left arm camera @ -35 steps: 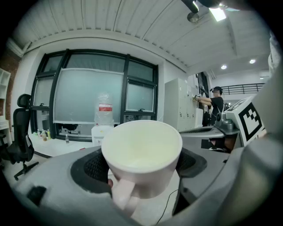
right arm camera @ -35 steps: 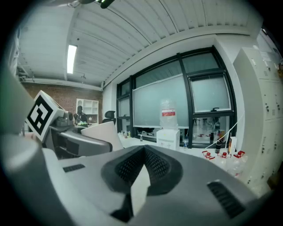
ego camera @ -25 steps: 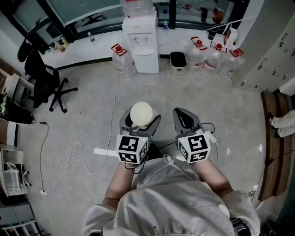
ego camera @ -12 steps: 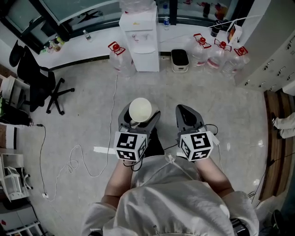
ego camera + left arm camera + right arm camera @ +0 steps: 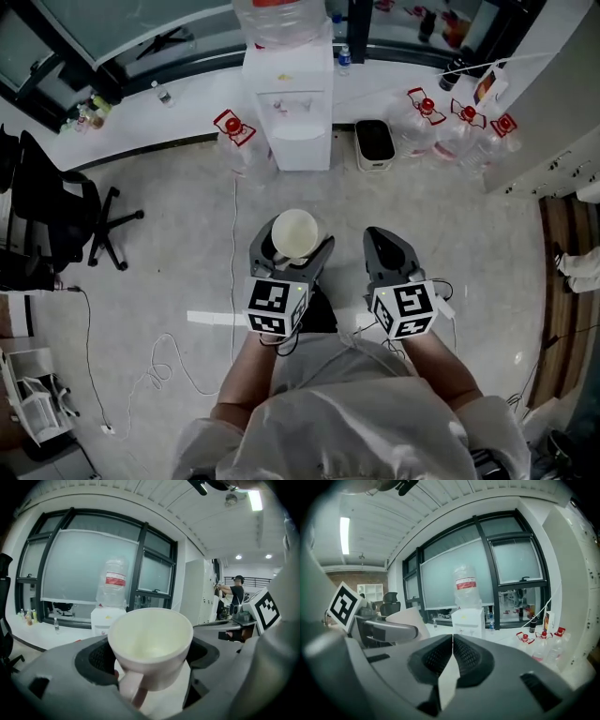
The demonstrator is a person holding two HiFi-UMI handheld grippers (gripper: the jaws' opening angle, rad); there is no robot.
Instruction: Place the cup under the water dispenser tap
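A white cup point(image 5: 294, 233) point(image 5: 151, 644) with a handle sits upright between the jaws of my left gripper point(image 5: 292, 246), which is shut on it. Its inside looks empty in the left gripper view. My right gripper point(image 5: 388, 246) point(image 5: 453, 641) is beside it, shut with nothing between its jaws. The white water dispenser point(image 5: 294, 89) point(image 5: 106, 619) point(image 5: 468, 620) stands ahead against the window wall, with a large bottle on top. It is well away from both grippers. Its taps are too small to make out.
Large water bottles with red caps point(image 5: 232, 133) point(image 5: 457, 127) stand on the floor at both sides of the dispenser. A dark bin point(image 5: 376, 142) is right of it. An office chair point(image 5: 56, 217) and a white cable point(image 5: 178, 347) are at the left. A person point(image 5: 236, 590) stands far right.
The whole view has advanced toward the dispenser, which now looks larger and closer. Both grippers keep their poses, the left still holding the cup.
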